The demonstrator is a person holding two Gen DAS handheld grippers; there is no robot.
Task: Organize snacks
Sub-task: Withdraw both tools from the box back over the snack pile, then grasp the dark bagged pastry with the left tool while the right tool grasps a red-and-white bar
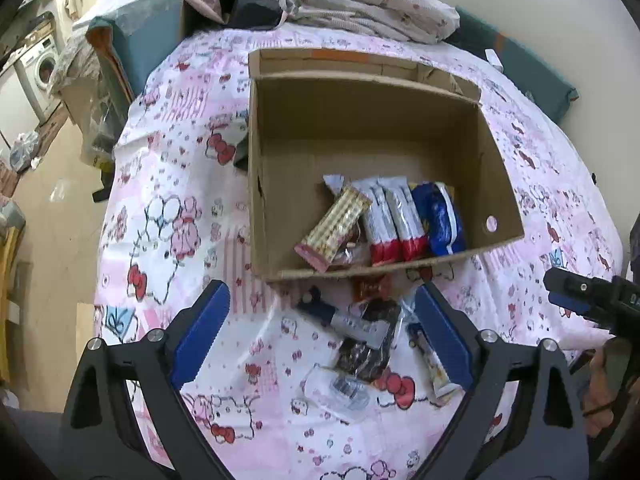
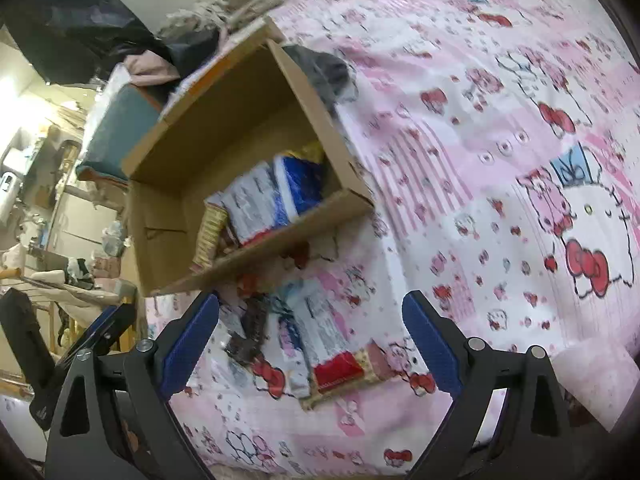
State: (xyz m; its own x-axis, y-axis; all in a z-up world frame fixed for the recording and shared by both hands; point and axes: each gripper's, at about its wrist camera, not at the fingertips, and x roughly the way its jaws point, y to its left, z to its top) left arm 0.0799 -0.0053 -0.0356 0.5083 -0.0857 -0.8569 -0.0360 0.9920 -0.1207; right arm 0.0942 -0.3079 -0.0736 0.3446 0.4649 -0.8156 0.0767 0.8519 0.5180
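While we look along the left claw (image 1: 322, 328), we see its two blue fingers (image 1: 202, 330) spread wide, with nothing pinched between them. Below this claw, a small heap of snacks (image 1: 370, 340) lies on the bed sheet (image 1: 168, 184), which is pink and white with cartoon cats and red bows. In the heap we can tell a dark packet (image 1: 370, 354), a clear plastic packet (image 1: 340, 390) nearest to us, a long pale bar (image 1: 434, 366) just beside the right finger, and a reddish wrapper (image 1: 370, 288) touching the near wall of the box.

Behind the heap stands an open cardboard box (image 1: 256, 152) on the same bed. Inside it, against its near wall, we see a checkered packet (image 1: 334, 228) lying tilted, two white packets with red ends (image 1: 394, 220) side by side, and a blue packet (image 1: 438, 218) to their right. The rest of the box floor is bare cardboard. Folded bedding (image 1: 360, 0) lies beyond the box.

From the right claw (image 2: 310, 338) the picture is blurred. Its blue fingers (image 2: 432, 344) also stand wide apart and hold nothing. Between them we see the same heap, with a white packet with a red end (image 2: 320, 332) on top of a checkered one (image 2: 352, 380). At the right edge of the left view, the tip of the right claw shows, well apart from the snacks
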